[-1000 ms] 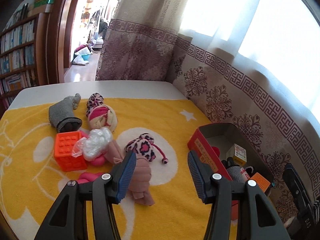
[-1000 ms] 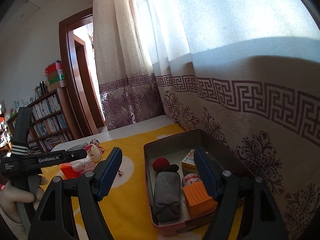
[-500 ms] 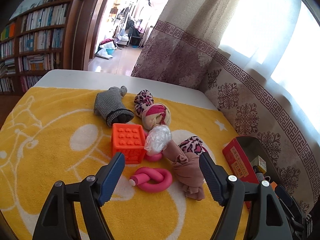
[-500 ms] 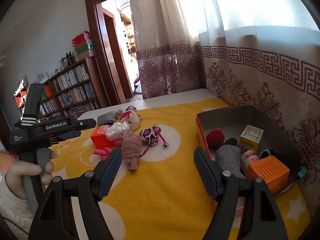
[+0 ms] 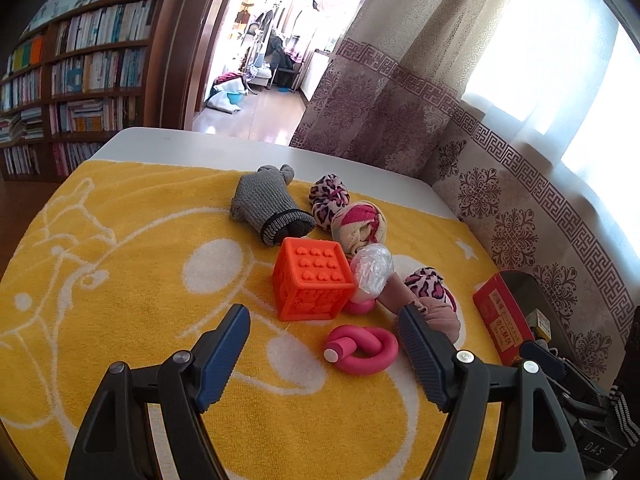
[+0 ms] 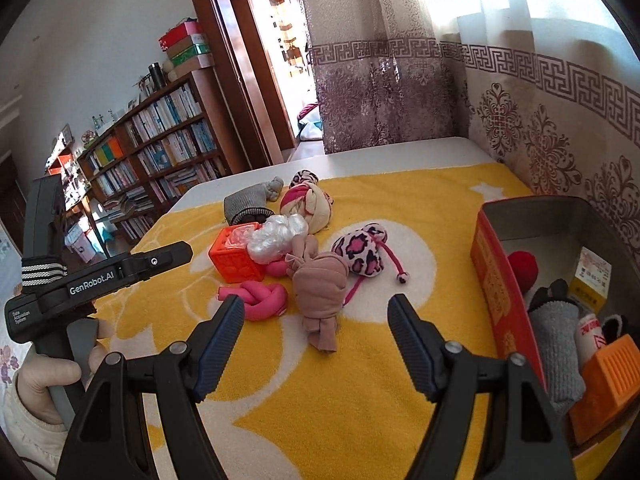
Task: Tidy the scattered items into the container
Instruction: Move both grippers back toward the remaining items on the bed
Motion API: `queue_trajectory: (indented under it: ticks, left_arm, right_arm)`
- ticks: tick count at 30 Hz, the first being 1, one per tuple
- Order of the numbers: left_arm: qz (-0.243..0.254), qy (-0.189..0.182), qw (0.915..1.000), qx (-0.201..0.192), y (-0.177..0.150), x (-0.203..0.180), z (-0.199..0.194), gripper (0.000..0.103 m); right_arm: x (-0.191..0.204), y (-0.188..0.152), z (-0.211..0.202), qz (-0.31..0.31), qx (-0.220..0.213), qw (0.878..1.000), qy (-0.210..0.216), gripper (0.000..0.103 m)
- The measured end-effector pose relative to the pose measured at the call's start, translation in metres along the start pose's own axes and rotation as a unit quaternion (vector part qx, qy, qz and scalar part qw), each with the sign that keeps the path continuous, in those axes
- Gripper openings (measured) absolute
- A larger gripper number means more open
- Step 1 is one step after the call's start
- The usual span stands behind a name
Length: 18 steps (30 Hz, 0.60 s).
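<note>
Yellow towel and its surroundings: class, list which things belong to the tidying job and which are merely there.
Part of the job:
red container
orange cube
pink knotted roller
grey sock
brown sock bundle
leopard sock
left gripper and right gripper, both open

Just there:
bookshelf
curtain

Left gripper (image 5: 324, 344) jaws wide apart, empty, above the yellow towel (image 5: 120, 280). Pink knotted tube (image 5: 362, 350) sits between the fingertips, orange cube (image 5: 312, 284) just behind it. Grey sock (image 5: 266, 206) and rolled socks (image 5: 360, 230) further back. Red box (image 5: 500, 320) at right edge, partly hidden.
</note>
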<state>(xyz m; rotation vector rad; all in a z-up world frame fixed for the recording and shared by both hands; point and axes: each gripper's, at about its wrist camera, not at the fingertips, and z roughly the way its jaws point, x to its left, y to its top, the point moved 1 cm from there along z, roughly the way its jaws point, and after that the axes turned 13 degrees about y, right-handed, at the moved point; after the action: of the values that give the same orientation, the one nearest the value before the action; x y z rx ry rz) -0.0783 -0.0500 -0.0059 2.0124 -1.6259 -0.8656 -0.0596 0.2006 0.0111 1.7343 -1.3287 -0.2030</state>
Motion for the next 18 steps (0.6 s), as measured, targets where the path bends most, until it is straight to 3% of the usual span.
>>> queue_trajectory:
  ticks: [18]
  left_arm:
    - [-0.011, 0.007, 0.9996, 0.024, -0.007, 0.011, 0.016, 0.078]
  right_arm:
    - [-0.018, 0.010, 0.079, 0.034, 0.056, 0.998, -0.013, 0.078]
